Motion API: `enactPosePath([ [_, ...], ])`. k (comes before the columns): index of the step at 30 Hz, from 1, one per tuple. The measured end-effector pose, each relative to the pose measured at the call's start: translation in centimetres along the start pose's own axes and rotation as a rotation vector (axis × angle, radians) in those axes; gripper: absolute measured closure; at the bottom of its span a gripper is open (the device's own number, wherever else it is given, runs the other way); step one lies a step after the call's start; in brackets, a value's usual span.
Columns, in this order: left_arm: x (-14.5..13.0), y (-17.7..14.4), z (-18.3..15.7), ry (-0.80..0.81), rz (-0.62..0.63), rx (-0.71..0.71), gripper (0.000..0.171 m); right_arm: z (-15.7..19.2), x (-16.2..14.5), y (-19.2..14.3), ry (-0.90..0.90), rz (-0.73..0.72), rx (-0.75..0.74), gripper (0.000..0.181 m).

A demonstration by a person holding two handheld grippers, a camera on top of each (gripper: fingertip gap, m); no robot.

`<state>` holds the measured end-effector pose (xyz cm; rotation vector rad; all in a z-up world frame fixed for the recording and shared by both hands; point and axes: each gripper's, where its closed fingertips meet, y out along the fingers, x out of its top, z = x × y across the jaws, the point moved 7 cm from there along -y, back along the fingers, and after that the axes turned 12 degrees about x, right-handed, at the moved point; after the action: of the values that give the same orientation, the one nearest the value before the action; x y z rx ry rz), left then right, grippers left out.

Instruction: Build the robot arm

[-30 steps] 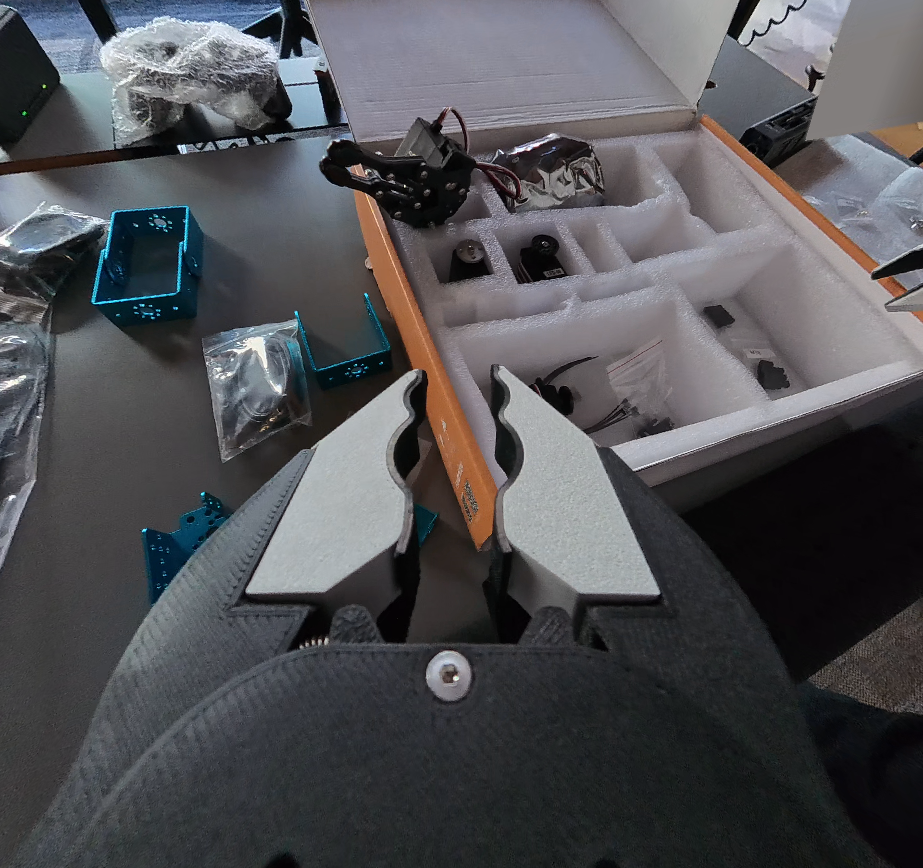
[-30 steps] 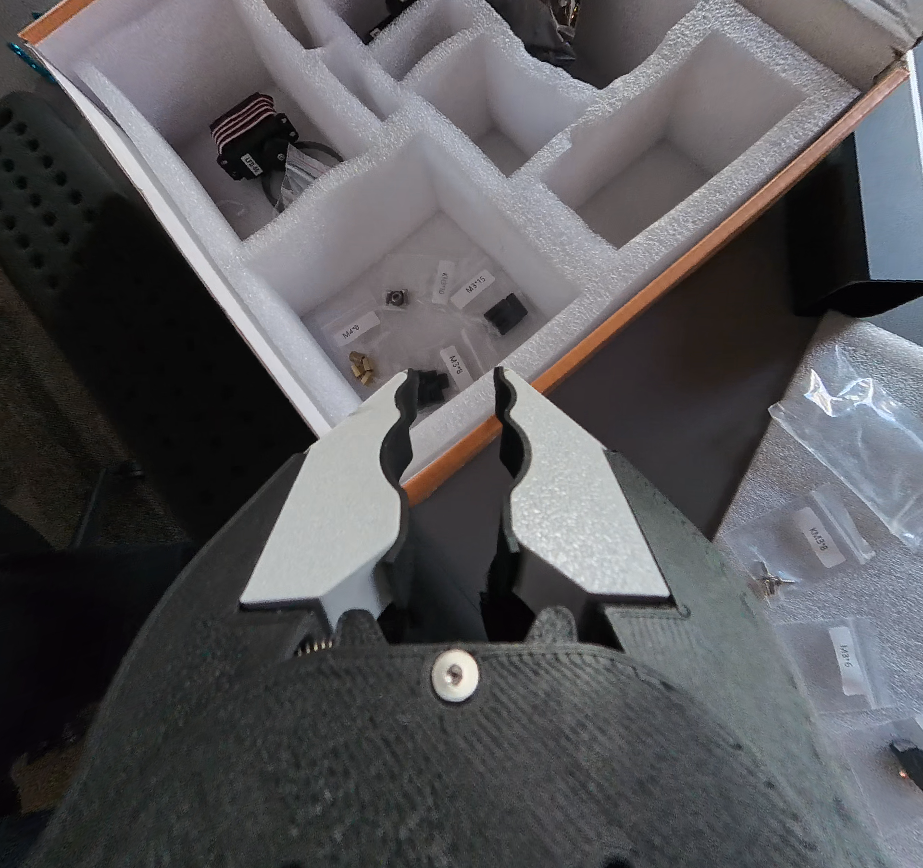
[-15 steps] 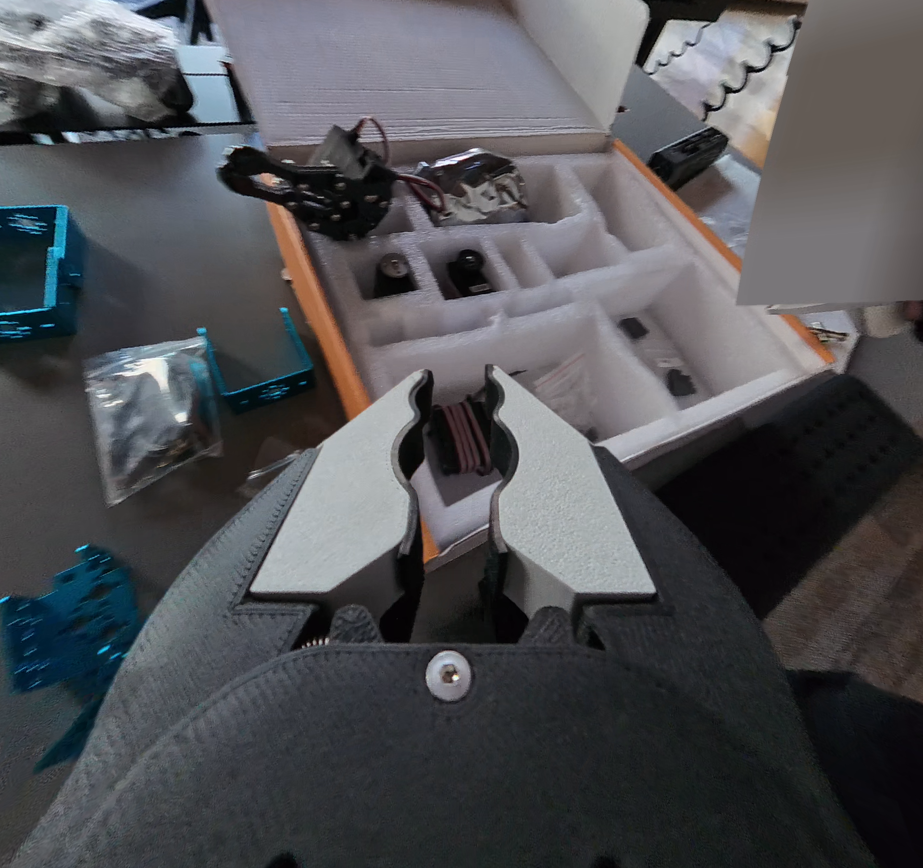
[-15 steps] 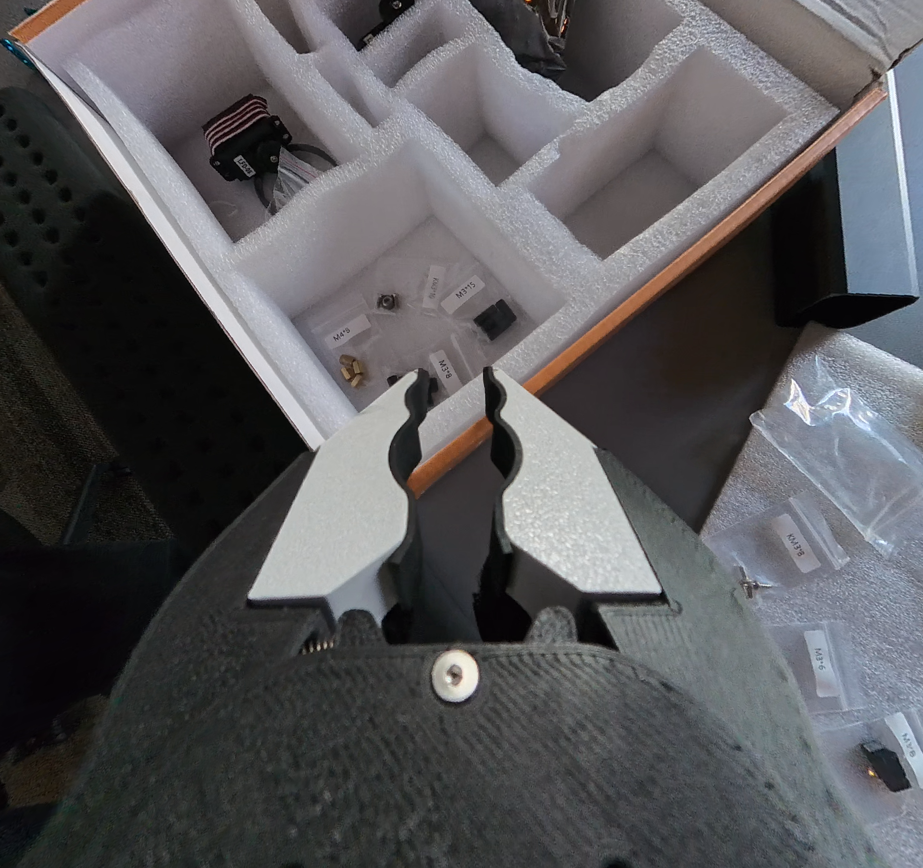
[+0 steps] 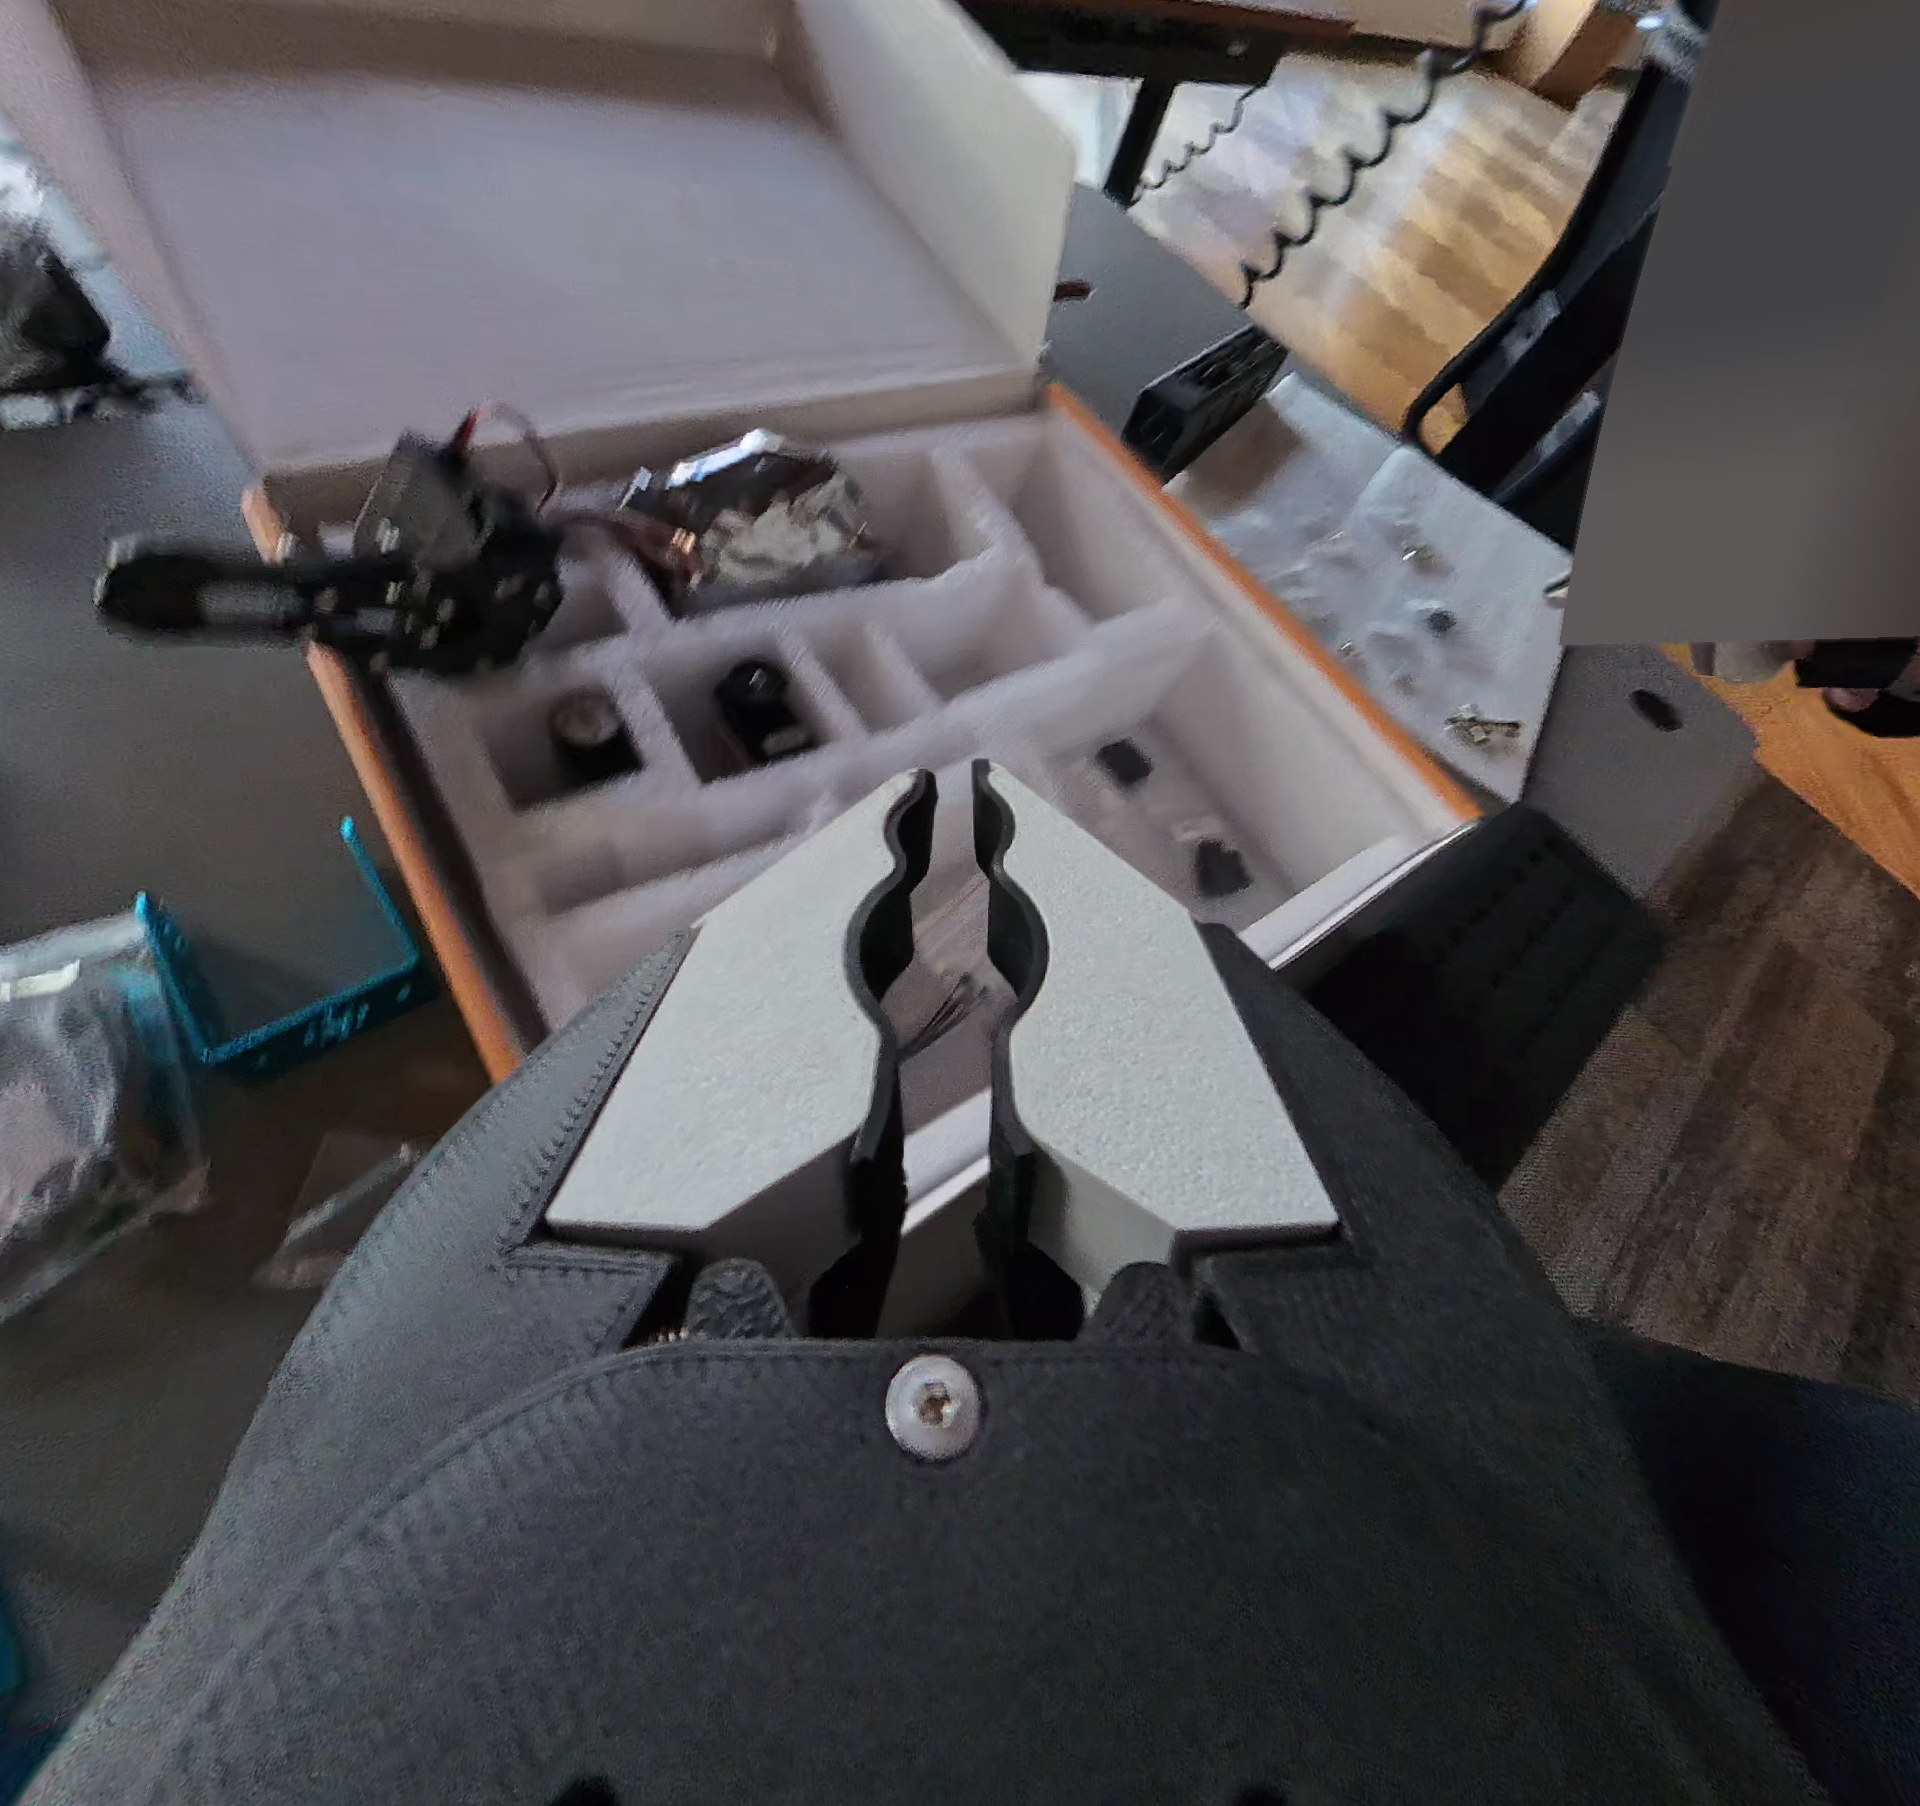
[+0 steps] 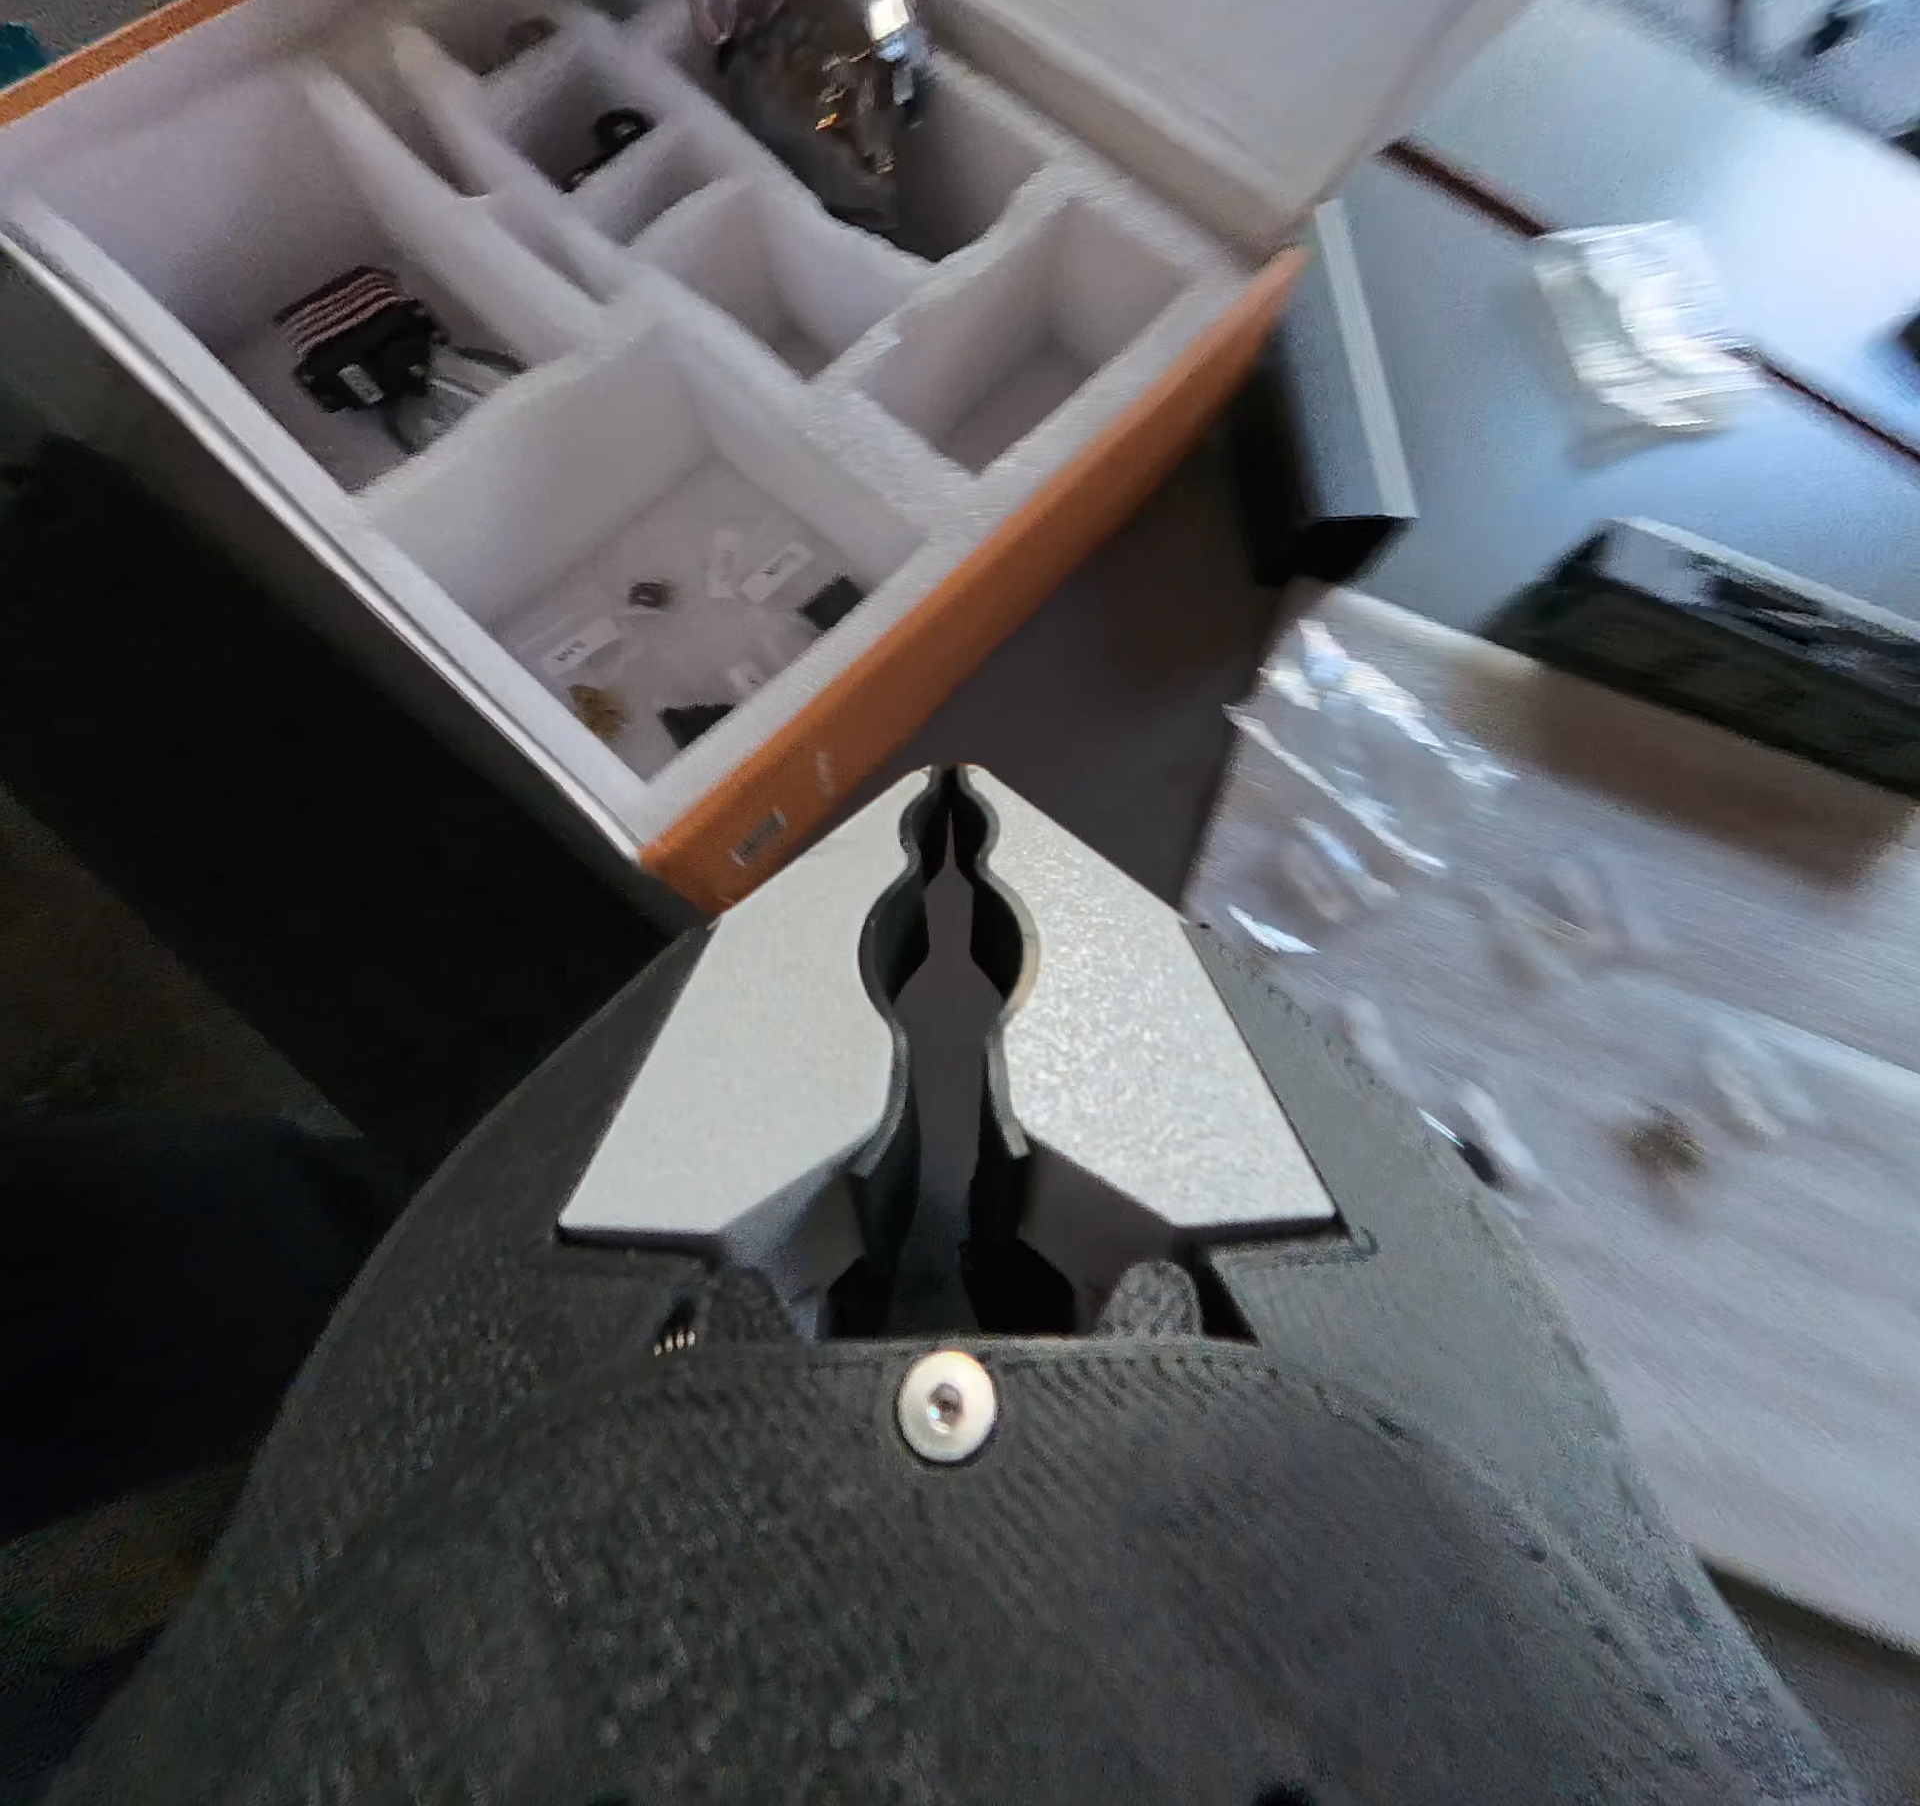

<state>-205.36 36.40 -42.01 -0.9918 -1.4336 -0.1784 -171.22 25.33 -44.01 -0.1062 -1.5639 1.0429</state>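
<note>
An open box with an orange edge (image 5: 405, 852) holds a white foam insert (image 5: 1039, 676) with several compartments. My left gripper (image 5: 951, 780) hovers over the front compartments, its fingers closed to a narrow slit with nothing gripped; wires (image 5: 940, 1003) show through the slit. A black servo with pink-striped wire (image 6: 353, 343) lies in the front-left compartment. Small labelled bags of screws (image 6: 686, 613) lie in the compartment beside it. My right gripper (image 6: 951, 780) is shut and empty, just outside the box's orange right edge (image 6: 935, 634).
A black claw assembly (image 5: 416, 582) and a silver foil bag (image 5: 758, 520) sit at the back of the box. Blue metal brackets (image 5: 301, 998) and a plastic bag (image 5: 73, 1081) lie left of the box. A foam sheet with small bags (image 6: 1558, 977) and a black device (image 6: 1340, 426) lie to the right.
Both grippers closed from open. The left swung right, from the box's left edge to over its front compartments. The right pulled back and right, away from the screw compartment.
</note>
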Motion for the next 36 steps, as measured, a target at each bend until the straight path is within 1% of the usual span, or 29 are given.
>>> enactPosePath([
  [2, 3.2, -0.5, -1.8, 0.047, -0.018, -0.049, 0.166, -0.3, 0.1, -5.8, -0.027, -0.011, -0.166, 0.181],
  [4, 6.8, -1.0, -4.6, 0.099, -0.030, -0.136, 0.160, -0.3, 0.0, -13.1, -0.035, -0.026, -0.360, 0.181],
  [7, 11.4, -1.9, -9.8, 0.199, -0.032, -0.270, 0.150, -0.2, -0.4, -26.0, 0.001, -0.068, -0.725, 0.180],
  [9, 14.2, -2.5, -14.0, 0.277, -0.050, -0.334, 0.145, 0.6, -1.0, -35.0, 0.066, -0.133, -0.944, 0.168],
  [11, 17.1, -3.1, -19.0, 0.374, -0.121, -0.365, 0.143, 2.3, -2.3, -43.9, 0.094, -0.202, -1.134, 0.163],
  [13, 20.1, -3.6, -24.7, 0.471, -0.235, -0.360, 0.138, 4.5, -4.9, -52.2, 0.121, -0.256, -1.304, 0.150],
  [15, 22.8, -3.7, -31.1, 0.521, -0.354, -0.369, 0.134, 7.0, -8.9, -59.3, 0.175, -0.272, -1.421, 0.147],
  [18, 26.0, -3.3, -41.7, 0.497, -0.507, -0.428, 0.127, 11.0, -15.7, -68.4, 0.253, -0.273, -1.527, 0.150],
  [19, 26.9, -3.0, -45.6, 0.468, -0.523, -0.466, 0.126, 12.4, -18.1, -71.4, 0.272, -0.245, -1.568, 0.152],
  [21, 28.4, -2.3, -53.4, 0.384, -0.515, -0.568, 0.116, 15.1, -22.4, -77.0, 0.321, -0.170, -1.640, 0.151],
  [23, 29.7, -1.8, -60.8, 0.318, -0.540, -0.670, 0.111, 17.7, -26.3, -82.0, 0.396, -0.109, -1.685, 0.150],
  [25, 30.7, -1.3, -67.4, 0.276, -0.574, -0.720, 0.111, 19.9, -29.3, -86.3, 0.474, -0.093, -1.721, 0.150],
  [27, 31.4, -0.6, -73.5, 0.246, -0.548, -0.764, 0.110, 21.0, -31.2, -89.7, 0.535, -0.159, -1.706, 0.150],
  [29, 31.5, 0.3, -78.9, 0.242, -0.482, -0.813, 0.108, 21.4, -32.9, -92.2, 0.565, -0.215, -1.696, 0.143],
  [31, 31.5, 1.5, -83.5, 0.268, -0.432, -0.823, 0.108, 20.7, -34.9, -94.1, 0.621, -0.237, -1.687, 0.135],
  [32, 31.6, 2.2, -85.6, 0.287, -0.415, -0.816, 0.108, 19.9, -36.0, -94.8, 0.650, -0.251, -1.674, 0.129],
  [34, 31.7, 3.9, -89.5, 0.334, -0.382, -0.792, 0.108, 17.3, -37.7, -96.2, 0.701, -0.304, -1.623, 0.117],
  [36, 32.0, 5.8, -93.2, 0.369, -0.354, -0.783, 0.108, 13.7, -38.7, -97.9, 0.729, -0.324, -1.577, 0.114],
])
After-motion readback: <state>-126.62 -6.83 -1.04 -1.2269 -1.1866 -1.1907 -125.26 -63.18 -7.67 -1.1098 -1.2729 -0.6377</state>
